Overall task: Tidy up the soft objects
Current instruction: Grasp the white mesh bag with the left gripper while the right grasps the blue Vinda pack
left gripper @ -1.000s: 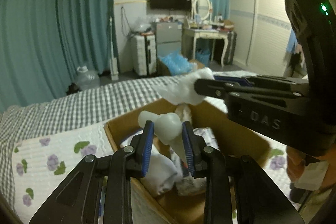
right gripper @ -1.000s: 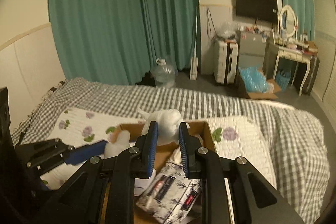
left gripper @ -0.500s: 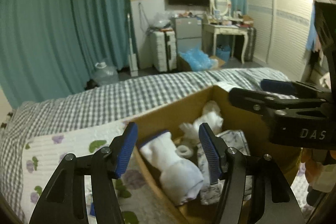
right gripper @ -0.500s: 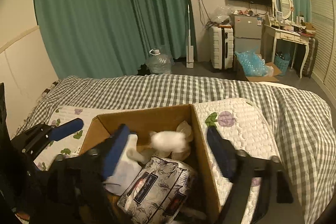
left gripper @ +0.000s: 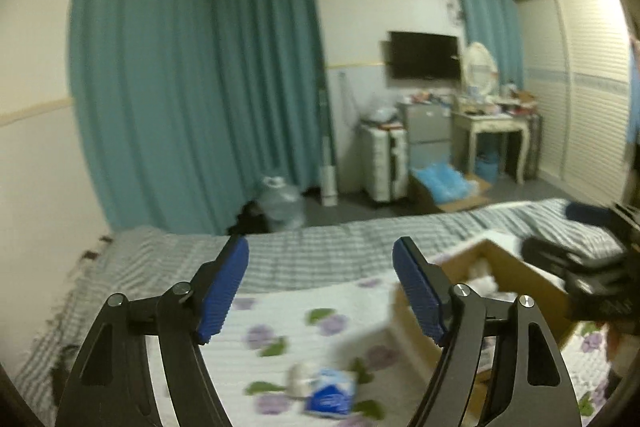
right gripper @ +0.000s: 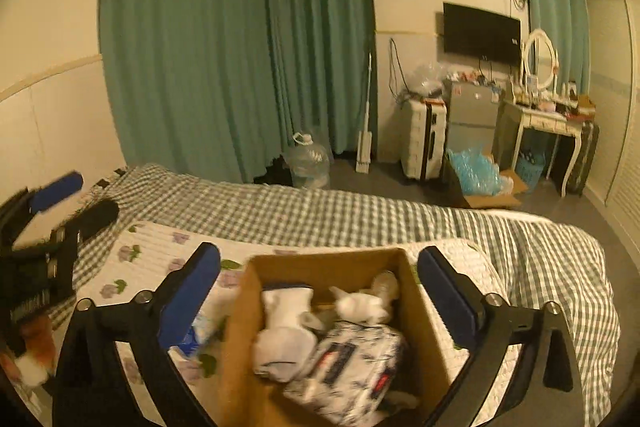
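Observation:
A cardboard box [right gripper: 240,327] sits on the floral quilt on the bed. Inside lie a white rolled sock [right gripper: 280,331], a small white plush [right gripper: 360,305] and a floral fabric pack [right gripper: 352,363]. My right gripper [right gripper: 320,295] is open and empty, held just above the box. My left gripper [left gripper: 320,295] is open and empty, off to the left of the box [left gripper: 516,279], over the quilt. A blue and white tissue pack [left gripper: 330,393] and a small white item [left gripper: 298,379] lie on the quilt below it. The left gripper also shows in the right wrist view [right gripper: 60,203].
The bed has a checked cover [right gripper: 320,211] under a floral quilt [left gripper: 280,331]. Beyond the bed are teal curtains [right gripper: 240,47], a water jug [right gripper: 308,167], a suitcase [right gripper: 424,139], a small fridge [right gripper: 472,119] and a dressing table [right gripper: 548,119].
Both grippers opened and dropped their white soft items into the box. The left gripper then swung left and up, away from the box; the right gripper stays over it.

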Demonstrator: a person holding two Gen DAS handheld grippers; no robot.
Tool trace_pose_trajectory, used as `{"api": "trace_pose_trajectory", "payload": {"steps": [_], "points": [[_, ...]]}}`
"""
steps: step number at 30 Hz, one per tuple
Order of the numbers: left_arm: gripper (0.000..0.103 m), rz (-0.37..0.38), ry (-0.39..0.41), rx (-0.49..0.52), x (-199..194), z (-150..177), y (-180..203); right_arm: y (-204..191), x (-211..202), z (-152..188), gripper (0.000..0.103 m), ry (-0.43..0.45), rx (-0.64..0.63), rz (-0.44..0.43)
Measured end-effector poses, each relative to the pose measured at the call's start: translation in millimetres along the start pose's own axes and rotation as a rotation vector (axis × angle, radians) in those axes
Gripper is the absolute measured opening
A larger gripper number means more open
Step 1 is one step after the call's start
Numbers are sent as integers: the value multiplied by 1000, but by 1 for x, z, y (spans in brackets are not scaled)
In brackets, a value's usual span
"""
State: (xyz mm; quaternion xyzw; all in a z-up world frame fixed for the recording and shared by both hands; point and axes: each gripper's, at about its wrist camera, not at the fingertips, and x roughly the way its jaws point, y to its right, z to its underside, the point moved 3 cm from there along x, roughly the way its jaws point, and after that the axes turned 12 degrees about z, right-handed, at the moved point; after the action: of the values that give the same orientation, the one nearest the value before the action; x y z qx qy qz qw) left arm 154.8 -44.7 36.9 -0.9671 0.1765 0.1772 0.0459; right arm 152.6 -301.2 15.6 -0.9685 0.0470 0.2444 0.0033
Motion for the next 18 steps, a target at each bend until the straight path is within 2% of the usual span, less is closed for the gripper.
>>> {"api": "trace_pose_trajectory", "payload": {"steps": [2, 4, 7, 9, 13, 16, 18], "points": [[76, -25, -5, -14, -13, -2, -26, -16, -17, -1, 102, 25, -3, -8], [76, 0, -14, -29, -24, 2, -46, -34, -30, 2, 102, 30, -15, -22], [76, 107, -105, -87, -37, 10, -75, -67, -42, 10, 102, 12, -68, -46], [76, 142, -155, -103, -50, 16, -89, -94, -47, 17, 102, -5, -107, -71], [76, 77, -198, -7, -73, 25, -96, -147, -45, 36, 102, -56, -158, -142], [76, 96, -223, 20, -74, 42, -96, -181, -31, 57, 102, -115, -186, -154], [76, 119, -247, -3, -67, 58, -104, -203, -15, 80, 102, -193, -202, -153]]}}
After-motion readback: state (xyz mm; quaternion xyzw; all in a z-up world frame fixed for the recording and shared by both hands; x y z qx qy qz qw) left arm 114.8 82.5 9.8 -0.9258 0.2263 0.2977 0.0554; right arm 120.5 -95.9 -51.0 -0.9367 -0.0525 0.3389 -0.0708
